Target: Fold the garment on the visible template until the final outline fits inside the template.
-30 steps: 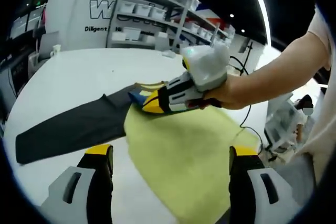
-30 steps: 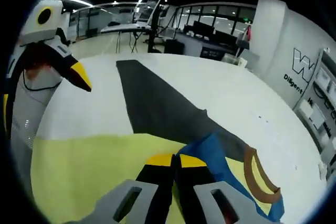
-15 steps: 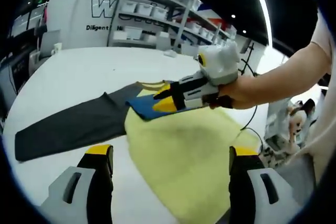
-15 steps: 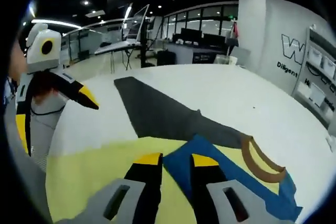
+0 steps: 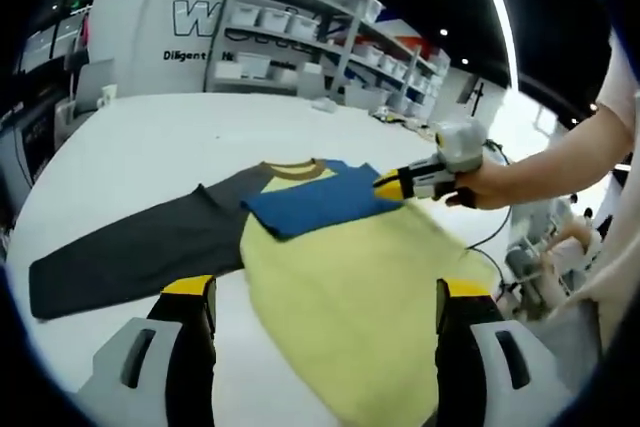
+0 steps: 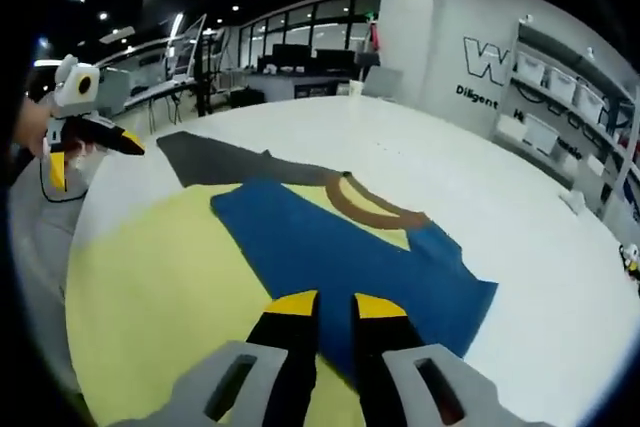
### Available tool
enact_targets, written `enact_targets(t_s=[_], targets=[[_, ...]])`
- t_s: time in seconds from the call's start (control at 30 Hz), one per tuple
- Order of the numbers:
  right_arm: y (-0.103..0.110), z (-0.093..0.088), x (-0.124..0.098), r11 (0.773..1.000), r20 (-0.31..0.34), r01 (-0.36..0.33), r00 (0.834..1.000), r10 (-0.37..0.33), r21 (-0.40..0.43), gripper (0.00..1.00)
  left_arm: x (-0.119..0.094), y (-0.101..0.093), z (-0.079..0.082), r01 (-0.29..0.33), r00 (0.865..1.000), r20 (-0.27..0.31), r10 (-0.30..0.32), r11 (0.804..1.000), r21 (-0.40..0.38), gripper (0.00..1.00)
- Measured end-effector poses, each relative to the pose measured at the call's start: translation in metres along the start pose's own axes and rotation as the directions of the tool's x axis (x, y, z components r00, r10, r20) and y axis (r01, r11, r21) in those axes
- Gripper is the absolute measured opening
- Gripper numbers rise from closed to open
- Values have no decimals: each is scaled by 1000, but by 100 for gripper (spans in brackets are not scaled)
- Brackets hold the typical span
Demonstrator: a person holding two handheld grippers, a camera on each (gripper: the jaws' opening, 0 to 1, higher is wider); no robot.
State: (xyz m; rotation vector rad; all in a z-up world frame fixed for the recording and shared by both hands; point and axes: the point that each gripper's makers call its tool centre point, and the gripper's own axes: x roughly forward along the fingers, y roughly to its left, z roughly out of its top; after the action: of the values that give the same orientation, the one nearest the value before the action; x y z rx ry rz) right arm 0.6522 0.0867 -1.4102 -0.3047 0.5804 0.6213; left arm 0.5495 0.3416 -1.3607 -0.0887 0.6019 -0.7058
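On the back wall (image 5: 150, 7), large letters begin with "W" and smaller print starts "Diligent" — the rest is hidden. A yellow garment (image 5: 350, 287) with a blue sleeve (image 5: 315, 197) folded across it and a dark grey sleeve (image 5: 130, 247) stretched toward 9 o'clock lies on a white table (image 5: 150, 137), bare surface all around. The left gripper (image 5: 325, 297) stands wide apart, holding nothing. The right gripper (image 6: 325, 304) sits narrow over the blue sleeve's edge — possibly just clear of it.
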Motion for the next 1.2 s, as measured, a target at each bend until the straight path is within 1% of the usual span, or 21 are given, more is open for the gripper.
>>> enact_targets(t_s=[0.07, 0.2, 0.27, 0.37, 0.43, 0.5, 0.57, 0.6, 0.63, 0.67, 0.7, 0.73, 0.8, 0.83, 0.87, 0.9, 1.0, 1.07, 1.1, 1.13, 1.2], targets=[[-8, -5, -7, 1000, -1, 17, 1000, -17, 16, 5, -1, 5, 0, -11, 1000, -1, 11, 1000, -4, 91], [-17, -14, -17, 999, -7, 37, 999, -37, 30, 6, -4, 29, 2, -63, 998, 9, 63, 996, -57, 90], [-19, -16, -20, 998, -5, 42, 999, -41, 37, 7, -8, 44, 1, -96, 995, 10, 97, 992, -86, 90], [-21, -16, -25, 998, 4, 46, 999, -47, 49, 9, -16, 75, -3, -161, 986, 15, 166, 974, -161, 89], [-21, -17, -28, 997, 13, 46, 999, -47, 55, 11, -21, 91, -6, -194, 980, 11, 200, 962, -190, 90], [-21, -17, -30, 997, 16, 46, 999, -47, 60, 14, -29, 110, -8, -234, 970, 11, 243, 946, -223, 89], [-20, -16, -32, 997, 22, 43, 999, -44, 64, 15, -35, 125, -11, -268, 961, 5, 277, 935, -233, 89], [-20, -16, -33, 997, 23, 41, 999, -43, 65, 16, -40, 137, -14, -295, 953, -5, 303, 923, -246, 89], [-19, -16, -34, 997, 30, 36, 999, -38, 71, 17, -43, 144, -16, -311, 947, -6, 320, 915, -259, 88], [-18, -15, -35, 997, 32, 34, 999, -36, 71, 17, -49, 155, -18, -339, 936, -9, 351, 898, -282, 87], [-17, -13, -37, 997, 38, 30, 999, -33, 70, 18, -52, 163, -19, -357, 928, -7, 371, 886, -296, 86], [-16, -12, -37, 997, 41, 27, 999, -30, 71, 18, -57, 171, -22, -378, 919, -13, 395, 869, -320, 85], [-13, -8, -40, 997, 55, 12, 998, -16, 71, 18, -63, 183, -27, -402, 906, -23, 422, 844, -355, 83], [-11, -7, -40, 997, 58, 4, 998, -8, 71, 19, -67, 191, -30, -419, 896, -25, 443, 826, -378, 83], [-8, -5, -41, 997, 66, -10, 998, 5, 73, 19, -69, 196, -32, -427, 891, -29, 453, 814, -394, 82], [-6, -2, -42, 997, 73, -19, 997, 14, 70, 20, -73, 202, -34, -440, 882, -33, 470, 797, -414, 81], [3, 3, -43, 996, 89, -58, 995, 52, 71, 22, -80, 217, -39, -474, 859, -49, 509, 757, -450, 78], [6, 6, -43, 996, 96, -71, 993, 65, 61, 23, -85, 227, -44, -500, 841, -70, 536, 722, -478, 75], [10, 7, -43, 995, 95, -84, 992, 78, 54, 23, -88, 232, -46, -517, 828, -78, 555, 703, -488, 75], [12, 7, -43, 995, 94, -90, 992, 85, 52, 24, -91, 238, -48, -533, 816, -85, 572, 689, -491, 74], [16, 9, -43, 993, 100, -109, 990, 104, 49, 23, -92, 245, -51, -537, 811, -92, 577, 674, -507, 72]])
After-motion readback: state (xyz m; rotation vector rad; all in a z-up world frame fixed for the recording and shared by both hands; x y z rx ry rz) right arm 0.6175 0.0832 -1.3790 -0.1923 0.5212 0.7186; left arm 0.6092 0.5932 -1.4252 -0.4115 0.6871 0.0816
